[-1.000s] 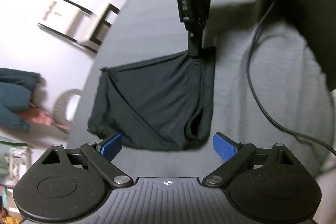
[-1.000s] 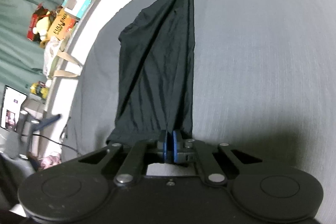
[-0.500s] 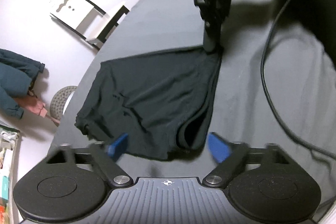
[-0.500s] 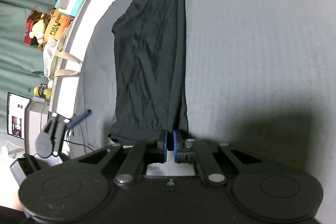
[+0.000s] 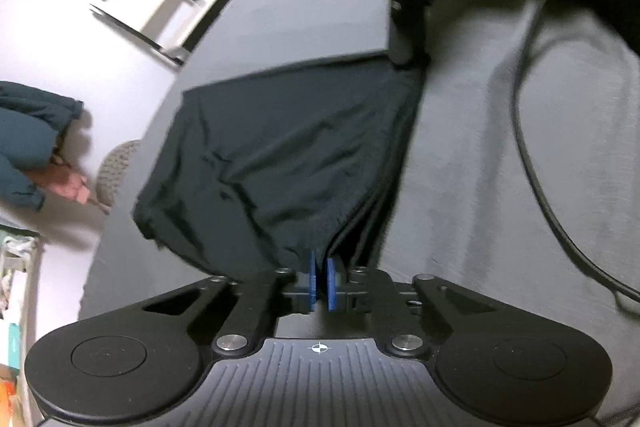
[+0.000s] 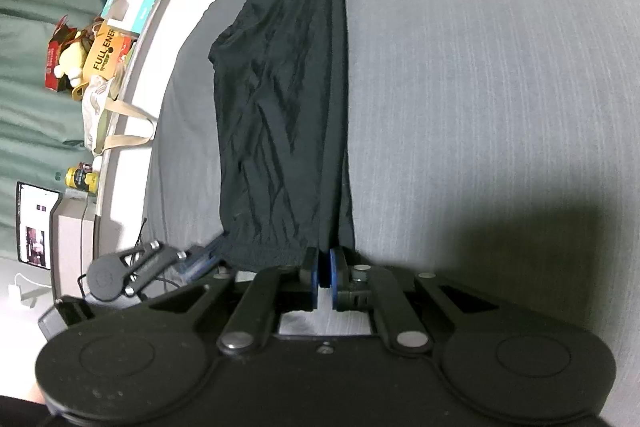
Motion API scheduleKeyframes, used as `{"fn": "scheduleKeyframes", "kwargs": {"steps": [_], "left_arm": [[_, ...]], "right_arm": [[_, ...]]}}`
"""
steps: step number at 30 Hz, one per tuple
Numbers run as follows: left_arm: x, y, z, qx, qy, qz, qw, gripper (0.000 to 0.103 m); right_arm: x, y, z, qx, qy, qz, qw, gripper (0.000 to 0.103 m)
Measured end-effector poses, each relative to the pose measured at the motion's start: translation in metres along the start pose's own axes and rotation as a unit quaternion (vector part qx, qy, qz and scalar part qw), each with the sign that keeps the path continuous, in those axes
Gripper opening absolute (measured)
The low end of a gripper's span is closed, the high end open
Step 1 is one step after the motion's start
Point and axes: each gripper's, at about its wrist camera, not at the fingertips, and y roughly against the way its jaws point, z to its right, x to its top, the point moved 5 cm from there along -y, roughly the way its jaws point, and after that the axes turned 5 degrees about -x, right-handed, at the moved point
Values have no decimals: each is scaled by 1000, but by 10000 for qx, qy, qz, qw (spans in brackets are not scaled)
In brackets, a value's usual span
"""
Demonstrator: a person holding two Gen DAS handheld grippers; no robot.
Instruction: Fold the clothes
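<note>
While both clamp black shorts (image 5: 296, 155) | left gripper (image 5: 319, 281) | right gripper (image 6: 324, 277) | box (image 6: 105, 54) reads "FULL ENER"

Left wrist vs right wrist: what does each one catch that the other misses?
Left wrist only: the left gripper shut on the black garment's near edge, the black cable, and a white stool beyond the bed. Right wrist only: the right gripper shut on its own corner, and a cluttered shelf. Both: the garment spread on the grey bedsheet, and the other gripper.
</note>
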Motion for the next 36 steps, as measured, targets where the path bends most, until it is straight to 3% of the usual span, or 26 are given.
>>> {"fn": "scheduleKeyframes", "kwargs": {"steps": [3, 10, 15, 17, 18, 20, 21, 22, 24, 27, 31, 34, 36], "left_arm": [[-3, 7, 13, -6, -191, -71, 9998, 4], [-4, 15, 16, -123, 5, -175, 9998, 5], [-6, 14, 28, 270, -338, -126, 9990, 9], [-9, 18, 30, 415, -391, -43, 9984, 14], [-10, 20, 30, 469, -369, -3, 9982, 21], [-13, 29, 25, 577, -50, 129, 9982, 47], [-15, 34, 20, 604, 166, 204, 9978, 80], [-17, 38, 15, 609, 378, 291, 9970, 103], [-21, 48, 8, 613, 774, 582, 9934, 103], [-27, 47, 5, 601, 815, 542, 9934, 103], [-34, 44, 6, 776, 503, 422, 9948, 103], [-39, 44, 1, 818, 420, 371, 9951, 103], [-42, 46, -3, 810, 415, 357, 9952, 103]], "right_arm": [[-1, -1, -2, -26, 51, -14, 10000, 6], [-4, 0, -3, -140, 133, -70, 9998, 6], [-4, 3, -1, -88, -2, -53, 9999, 8], [-4, 5, 0, -84, -23, -14, 10000, 15], [-4, 6, 0, -87, -42, 27, 9999, 19], [-3, 9, 1, -78, -87, 119, 9999, 28], [-2, 11, 1, -68, -111, 173, 9998, 29], [-1, 14, -1, -93, -90, 320, 9994, 30], [0, 21, -10, -96, 136, 646, 9978, 30], [-2, 33, -32, -34, 729, 1167, 9905, 30], [-26, 26, -79, -292, 2287, 1221, 9654, 42], [-55, -3, -113, -733, 3651, 1034, 9223, 50], [-72, -23, -123, -1074, 4438, 1038, 8836, 52]]}}
